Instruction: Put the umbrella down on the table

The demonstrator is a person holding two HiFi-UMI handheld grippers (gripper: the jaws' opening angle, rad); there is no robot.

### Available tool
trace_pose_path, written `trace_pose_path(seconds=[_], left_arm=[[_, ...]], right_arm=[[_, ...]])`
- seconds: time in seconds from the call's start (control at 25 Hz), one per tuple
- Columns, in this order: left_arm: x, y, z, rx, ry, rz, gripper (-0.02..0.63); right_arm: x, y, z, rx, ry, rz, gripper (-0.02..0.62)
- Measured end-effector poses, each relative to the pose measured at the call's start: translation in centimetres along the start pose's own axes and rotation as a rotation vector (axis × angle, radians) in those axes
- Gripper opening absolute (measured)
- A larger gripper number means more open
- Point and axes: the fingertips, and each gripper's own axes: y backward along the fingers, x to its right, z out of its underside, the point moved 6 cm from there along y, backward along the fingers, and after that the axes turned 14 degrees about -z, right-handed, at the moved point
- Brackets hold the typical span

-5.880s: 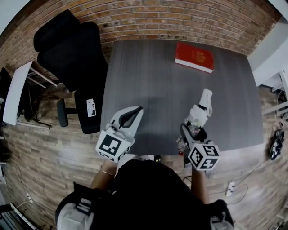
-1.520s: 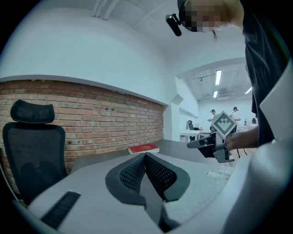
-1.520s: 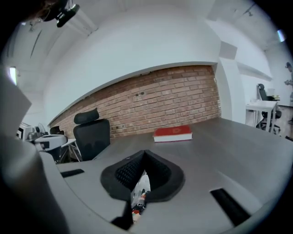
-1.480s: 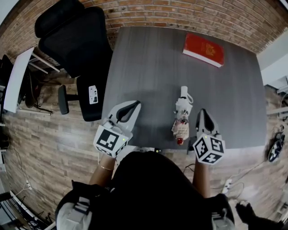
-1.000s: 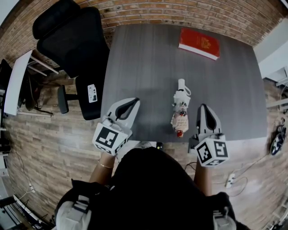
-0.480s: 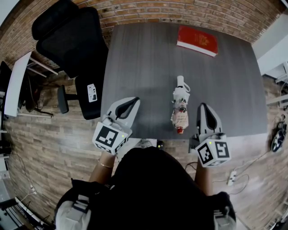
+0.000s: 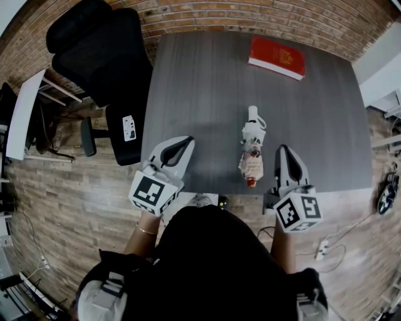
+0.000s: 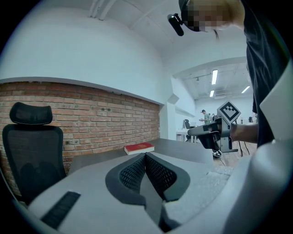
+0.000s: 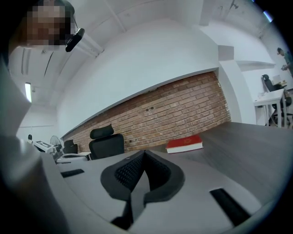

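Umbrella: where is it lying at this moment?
In the head view, the folded white umbrella lies on the dark grey table near its front edge, just left of the right gripper, with the red book beyond at the far edge.

A dark grey counter [image 7: 207, 106] stands against the far red-brick wall [image 7: 250, 15]. A black office chair [image 7: 100, 63] sits left of it on a wood-plank floor [image 7: 62, 200]. Strip lights [image 8: 214, 77] glow overhead, far right.

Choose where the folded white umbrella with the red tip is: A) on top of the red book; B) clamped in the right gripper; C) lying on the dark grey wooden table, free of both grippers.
C: the umbrella lies flat on the table, beside the shut right gripper, which holds nothing.
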Motion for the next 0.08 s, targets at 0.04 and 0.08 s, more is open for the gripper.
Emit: trace_pose_path(seconds=[0.04, 0.08], left_arm=[[-0.06, 0.01, 0.02, -0.001, 0.000, 0.000, -0.005], [-0.12, 0.02, 0.03, -0.002, 0.000, 0.000, -0.005]], right_arm=[[0.01, -0.04, 0.00, 0.000, -0.005, 0.001, -0.003], [0.02, -0.08, 0.01, 0.000, -0.009, 0.002, -0.003]])
